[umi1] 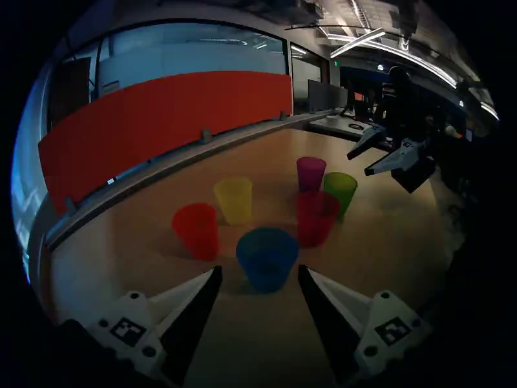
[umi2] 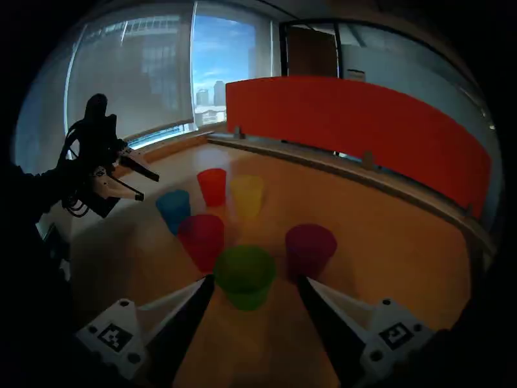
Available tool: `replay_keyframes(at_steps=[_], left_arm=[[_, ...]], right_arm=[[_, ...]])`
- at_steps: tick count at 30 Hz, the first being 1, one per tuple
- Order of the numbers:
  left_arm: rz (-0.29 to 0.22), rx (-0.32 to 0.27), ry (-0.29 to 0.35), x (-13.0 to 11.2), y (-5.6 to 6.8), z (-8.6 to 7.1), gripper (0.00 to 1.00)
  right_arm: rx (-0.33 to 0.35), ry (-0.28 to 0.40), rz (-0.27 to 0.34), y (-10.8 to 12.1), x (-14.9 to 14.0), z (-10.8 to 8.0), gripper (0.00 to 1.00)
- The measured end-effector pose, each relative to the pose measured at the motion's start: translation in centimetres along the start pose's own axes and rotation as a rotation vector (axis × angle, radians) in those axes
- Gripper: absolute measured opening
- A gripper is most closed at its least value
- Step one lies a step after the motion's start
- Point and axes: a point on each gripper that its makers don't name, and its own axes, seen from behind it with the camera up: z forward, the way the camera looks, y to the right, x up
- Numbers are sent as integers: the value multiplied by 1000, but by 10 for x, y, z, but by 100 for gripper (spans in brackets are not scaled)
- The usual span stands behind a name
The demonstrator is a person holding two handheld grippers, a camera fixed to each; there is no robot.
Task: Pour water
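Item: six plastic cups, set upright in a close group on a wooden table (umi1: 388, 246).

Nearest the left gripper (umi1: 258, 271) a blue cup (umi1: 267, 258) is seen, framed between the fingertips but not touched. Behind it are listed an orange-red cup (umi1: 197, 229) to the left, a yellow cup (umi1: 234, 199) further back and a crimson cup (umi1: 316, 216) to the right. A green cup (umi1: 340, 191) stands just behind the crimson one, and a magenta cup (umi1: 311, 172) is farthest.

Contents: water cannot be made out in any cup.

Left gripper: fingers spread wide, nothing held.

Right gripper (umi2: 255, 279): fingers likewise spread, nothing held. The green cup is framed between its tips, flanked by the crimson and magenta cups.

Both grippers are held above the table, well apart, on opposite sides of the group.

Background: a red partition (umi1: 168, 123) is mounted along the table's far edge, and a window (umi2: 220, 64) is seen beyond.
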Motion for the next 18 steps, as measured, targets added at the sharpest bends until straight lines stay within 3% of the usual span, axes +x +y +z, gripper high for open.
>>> replay_keyframes(at_steps=[18], left_arm=[[-13, -66, -98, -32, 6, 28, 87]], right_arm=[[27, -63, -7, -2, -29, 26, 100]])
